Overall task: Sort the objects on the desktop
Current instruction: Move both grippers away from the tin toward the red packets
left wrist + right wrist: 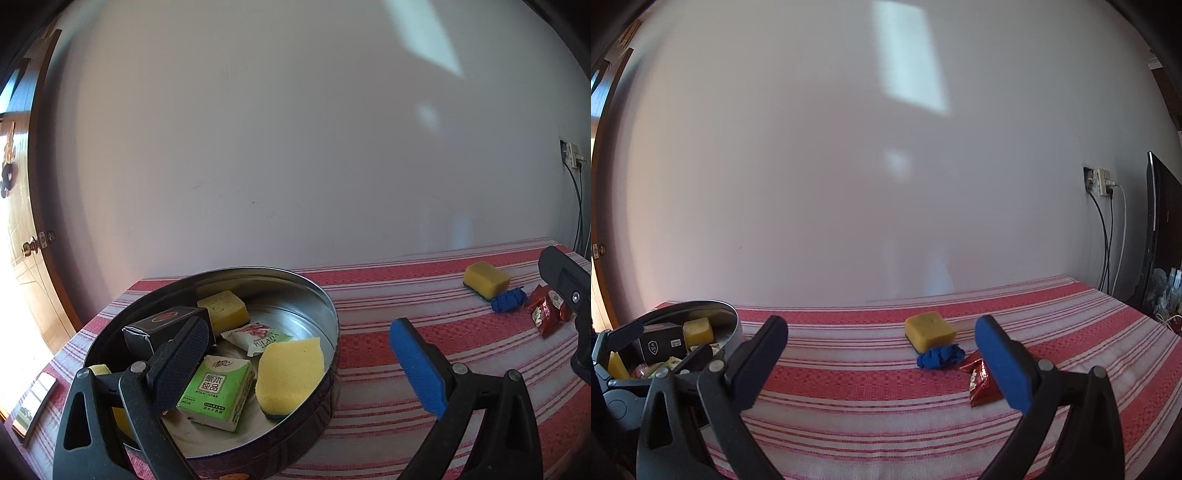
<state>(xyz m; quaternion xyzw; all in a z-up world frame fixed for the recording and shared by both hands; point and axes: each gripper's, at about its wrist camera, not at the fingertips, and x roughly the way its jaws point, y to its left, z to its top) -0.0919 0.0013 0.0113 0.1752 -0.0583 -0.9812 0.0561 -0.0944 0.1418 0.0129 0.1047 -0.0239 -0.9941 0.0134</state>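
A round metal tin (325,306) on the left of the table holds two yellow sponges (290,373), a black box (166,325), a green tissue pack (216,391) and a white snack packet (256,338). My left gripper (299,365) is open and empty above the tin's right rim. On the cloth to the right lie a yellow sponge (929,330), a blue crumpled object (940,356) and red snack packets (979,382). My right gripper (882,365) is open and empty, just in front of them. The tin also shows in the right wrist view (737,326).
The table has a red and white striped cloth (868,406) and stands against a white wall. A phone-like slab (33,402) lies at the table's left edge. A wall socket with cables (1102,182) and a dark screen (1160,229) are at the right. A wooden door (22,221) is at the left.
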